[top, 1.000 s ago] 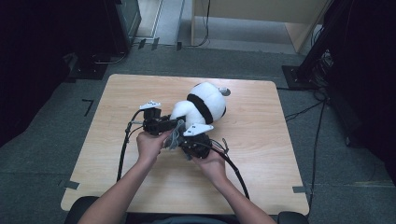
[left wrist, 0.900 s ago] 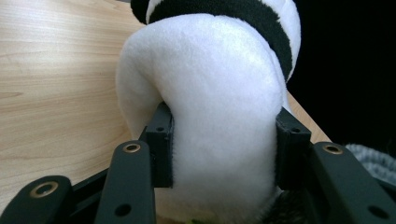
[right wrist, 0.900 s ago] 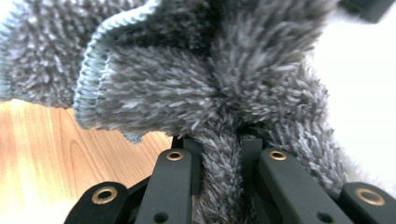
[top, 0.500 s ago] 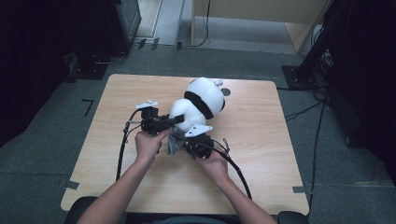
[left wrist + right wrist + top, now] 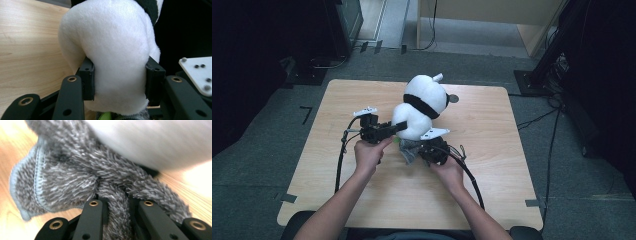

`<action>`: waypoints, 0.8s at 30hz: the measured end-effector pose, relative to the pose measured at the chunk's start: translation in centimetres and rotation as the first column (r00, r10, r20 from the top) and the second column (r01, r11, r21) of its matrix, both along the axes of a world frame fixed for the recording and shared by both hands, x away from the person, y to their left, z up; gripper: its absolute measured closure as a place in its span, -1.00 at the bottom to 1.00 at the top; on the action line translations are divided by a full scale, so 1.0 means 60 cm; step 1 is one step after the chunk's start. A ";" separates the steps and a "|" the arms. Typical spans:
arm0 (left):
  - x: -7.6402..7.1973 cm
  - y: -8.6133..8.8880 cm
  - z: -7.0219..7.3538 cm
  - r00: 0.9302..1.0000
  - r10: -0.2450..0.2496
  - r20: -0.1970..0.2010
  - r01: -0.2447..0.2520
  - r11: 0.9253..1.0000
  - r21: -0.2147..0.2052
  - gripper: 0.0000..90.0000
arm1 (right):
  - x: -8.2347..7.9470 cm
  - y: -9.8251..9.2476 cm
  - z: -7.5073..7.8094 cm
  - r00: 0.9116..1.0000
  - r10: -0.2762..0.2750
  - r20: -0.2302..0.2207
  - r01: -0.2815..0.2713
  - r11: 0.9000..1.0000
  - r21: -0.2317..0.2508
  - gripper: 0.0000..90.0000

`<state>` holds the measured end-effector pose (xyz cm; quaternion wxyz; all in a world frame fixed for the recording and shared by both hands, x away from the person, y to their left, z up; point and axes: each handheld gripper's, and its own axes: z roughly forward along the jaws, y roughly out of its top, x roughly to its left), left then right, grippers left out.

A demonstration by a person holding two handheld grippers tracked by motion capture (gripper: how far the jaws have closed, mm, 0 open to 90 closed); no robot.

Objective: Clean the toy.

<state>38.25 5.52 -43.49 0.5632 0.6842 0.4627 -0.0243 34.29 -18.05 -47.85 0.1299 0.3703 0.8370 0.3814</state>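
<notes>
The left gripper [image 5: 120, 82] has its two black jaws clamped on either side of a white plush toy [image 5: 112, 47], the pads pressing into the soft fur so that it bulges out above and below them. A black band [image 5: 150, 7] crosses the toy near the top right. A wooden table [image 5: 27, 45] lies to the left. A white plate with screws [image 5: 197, 73] sits at the right edge, and a bit of green [image 5: 106, 116] peeks out beneath the toy
</notes>
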 end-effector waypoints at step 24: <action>0.015 0.050 0.012 0.998 0.045 0.039 -0.046 0.999 0.022 0.26 | 0.024 -0.135 0.055 0.975 -0.222 -0.027 0.224 0.970 0.096 0.79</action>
